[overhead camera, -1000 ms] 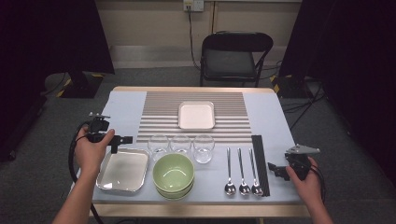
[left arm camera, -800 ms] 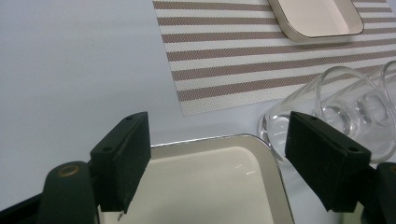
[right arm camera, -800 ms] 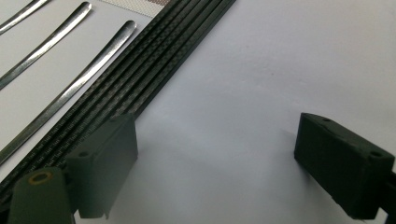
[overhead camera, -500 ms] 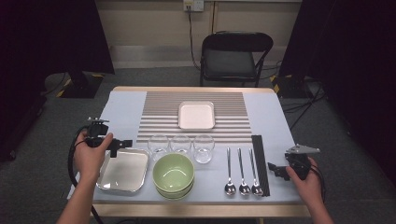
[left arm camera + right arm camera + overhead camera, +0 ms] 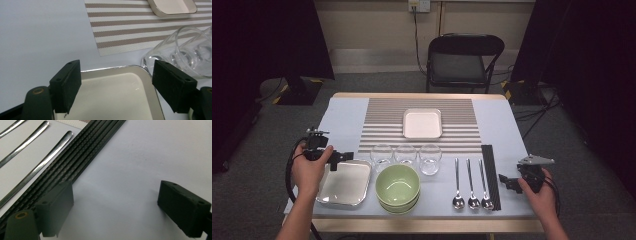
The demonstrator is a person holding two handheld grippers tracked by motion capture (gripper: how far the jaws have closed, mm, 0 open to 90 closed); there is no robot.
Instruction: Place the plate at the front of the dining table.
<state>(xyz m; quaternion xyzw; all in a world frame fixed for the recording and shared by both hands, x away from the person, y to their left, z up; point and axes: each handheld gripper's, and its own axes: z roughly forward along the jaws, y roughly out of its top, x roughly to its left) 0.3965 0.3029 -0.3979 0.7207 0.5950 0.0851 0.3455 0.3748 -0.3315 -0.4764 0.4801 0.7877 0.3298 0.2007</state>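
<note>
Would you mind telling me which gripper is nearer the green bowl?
The left gripper, over the tray's far left corner just left of the green bowl. The right gripper is farther, beyond the spoons.

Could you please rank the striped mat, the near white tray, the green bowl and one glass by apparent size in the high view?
1. Striped mat
2. White tray, near the left gripper
3. Green bowl
4. Glass

Overhead light, bright table, dark surroundings; soft shadows, near fingers blurred.

Pale blue bench [image 5: 507, 125], brown-and-cream striped mat [image 5: 382, 120], white tray [image 5: 343, 183] right under the black left tongs [image 5: 116, 85], green bowls [image 5: 398, 186] beside it.
</note>
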